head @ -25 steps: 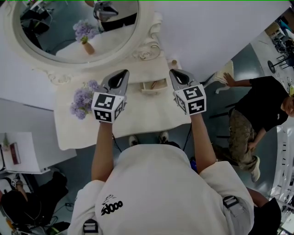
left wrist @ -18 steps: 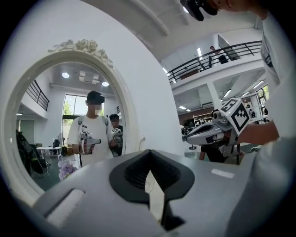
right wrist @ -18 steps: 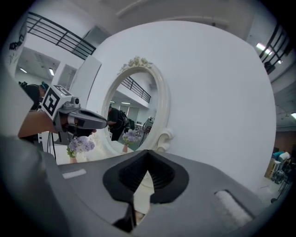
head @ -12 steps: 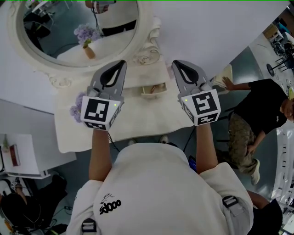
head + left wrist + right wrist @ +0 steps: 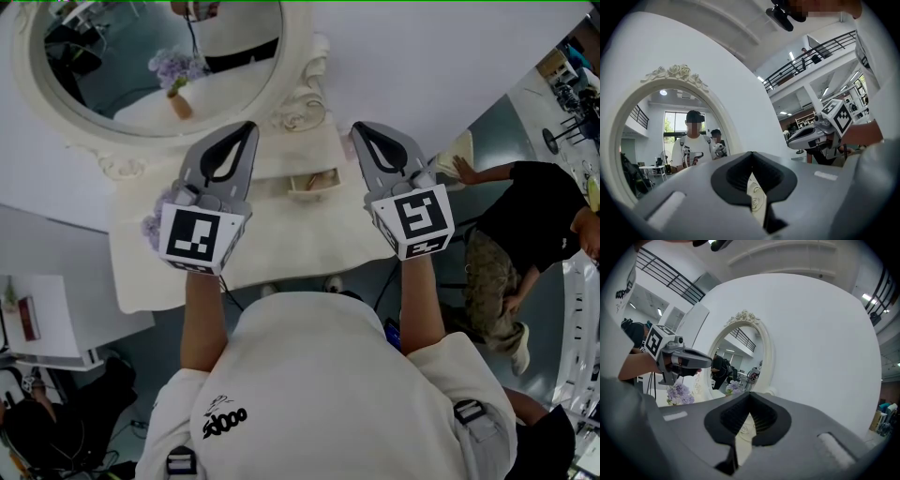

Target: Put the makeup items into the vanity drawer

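The cream vanity table [image 5: 281, 239] stands under an oval mirror [image 5: 159, 56]. A small drawer [image 5: 314, 181] on its raised back shelf is pulled open, with a small pinkish item inside that is too small to name. My left gripper [image 5: 246, 127] is held high over the table's left half, shut and holding nothing. My right gripper [image 5: 361, 129] hovers level with it, right of the drawer, also shut and holding nothing. In the left gripper view my own jaws [image 5: 751, 153] meet at the tips and the right gripper [image 5: 811, 136] shows alongside. My jaws [image 5: 750, 393] also meet in the right gripper view.
Purple flowers [image 5: 153, 228] on the table's left are mostly hidden behind my left gripper. A person in black [image 5: 525, 234] crouches at the right, near the table's end. A white shelf unit [image 5: 47, 319] stands at lower left. The white wall rises right behind the mirror.
Both grippers have risen toward the head camera and shifted slightly forward toward the mirror, still shut. The left one now covers more of the purple flowers.
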`<action>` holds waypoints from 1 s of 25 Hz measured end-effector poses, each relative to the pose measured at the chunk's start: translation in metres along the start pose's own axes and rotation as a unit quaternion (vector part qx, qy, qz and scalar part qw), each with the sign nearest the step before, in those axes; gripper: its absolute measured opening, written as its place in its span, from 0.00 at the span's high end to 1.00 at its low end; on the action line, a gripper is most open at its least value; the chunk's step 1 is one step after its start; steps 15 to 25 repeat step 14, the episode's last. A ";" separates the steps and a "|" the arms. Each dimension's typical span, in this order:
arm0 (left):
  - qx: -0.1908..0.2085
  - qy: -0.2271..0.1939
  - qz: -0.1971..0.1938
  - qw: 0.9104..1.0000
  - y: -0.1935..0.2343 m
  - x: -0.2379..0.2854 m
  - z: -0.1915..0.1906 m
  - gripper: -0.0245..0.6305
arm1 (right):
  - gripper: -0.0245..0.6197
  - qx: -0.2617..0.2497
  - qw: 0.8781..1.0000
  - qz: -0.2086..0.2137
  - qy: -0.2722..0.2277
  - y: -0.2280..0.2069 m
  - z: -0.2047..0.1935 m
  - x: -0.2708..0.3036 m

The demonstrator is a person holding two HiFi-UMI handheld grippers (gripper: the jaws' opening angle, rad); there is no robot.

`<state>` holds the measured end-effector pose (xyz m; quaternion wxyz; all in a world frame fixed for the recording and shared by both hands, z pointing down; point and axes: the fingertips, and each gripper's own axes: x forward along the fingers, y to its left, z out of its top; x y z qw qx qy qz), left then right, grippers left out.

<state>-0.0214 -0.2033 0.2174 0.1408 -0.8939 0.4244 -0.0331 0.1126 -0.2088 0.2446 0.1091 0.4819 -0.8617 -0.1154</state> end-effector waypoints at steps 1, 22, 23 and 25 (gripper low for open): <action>0.000 0.000 -0.001 1.000 0.000 0.000 0.001 0.93 | 0.96 0.001 1.000 0.001 0.000 0.001 0.000 0.001; 0.008 -0.002 -0.005 1.000 -0.001 0.002 -0.004 0.93 | 0.96 -0.003 1.000 0.002 0.004 0.004 -0.003 0.004; 0.008 -0.002 -0.005 1.000 -0.001 0.002 -0.004 0.93 | 0.96 -0.003 1.000 0.002 0.004 0.004 -0.003 0.004; 0.008 -0.002 -0.005 1.000 -0.001 0.002 -0.004 0.93 | 0.96 -0.003 1.000 0.002 0.004 0.004 -0.003 0.004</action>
